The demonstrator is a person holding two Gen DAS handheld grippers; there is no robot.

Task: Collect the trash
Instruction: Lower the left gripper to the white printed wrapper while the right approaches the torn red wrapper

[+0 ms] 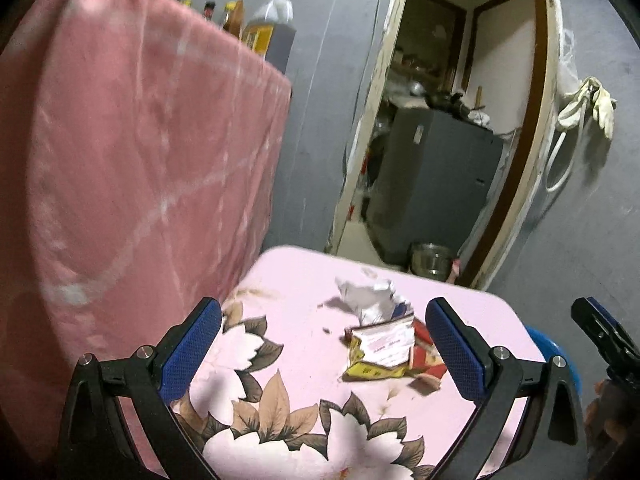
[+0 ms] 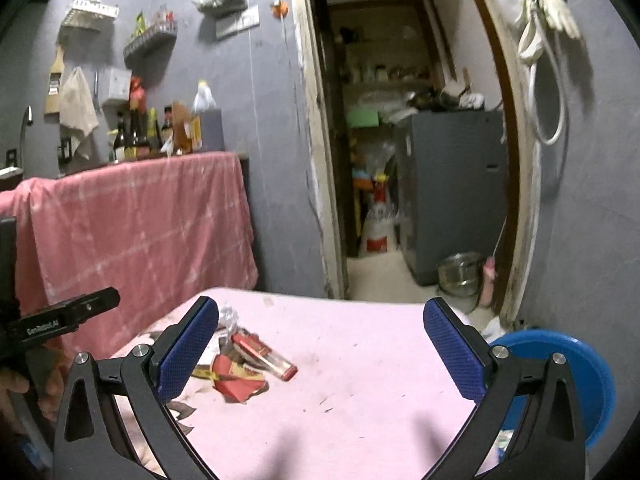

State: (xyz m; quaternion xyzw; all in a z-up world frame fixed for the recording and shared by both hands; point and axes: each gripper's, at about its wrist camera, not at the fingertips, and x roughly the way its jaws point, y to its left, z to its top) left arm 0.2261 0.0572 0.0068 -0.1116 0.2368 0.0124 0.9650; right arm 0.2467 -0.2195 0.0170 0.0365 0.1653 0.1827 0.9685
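A pile of trash lies on the pink floral table [image 1: 296, 280]: a crumpled white paper [image 1: 366, 294], a yellow and white torn packet [image 1: 382, 350] and red wrapper pieces [image 1: 430, 360]. In the right wrist view the same trash shows as a red wrapper with a clear end [image 2: 262, 354], red torn pieces [image 2: 236, 384] and crumpled paper [image 2: 228, 314]. My left gripper [image 1: 324, 344] is open and empty, the trash just ahead between its fingers, nearer the right one. My right gripper [image 2: 320, 344] is open and empty, the trash by its left finger.
A blue round bin or stool [image 2: 560, 376] stands off the table's right edge. A counter draped in pink cloth [image 1: 120, 160] stands left with bottles on top. A doorway [image 2: 400, 160] ahead shows a grey fridge [image 2: 452, 192] and a steel pot [image 2: 460, 272].
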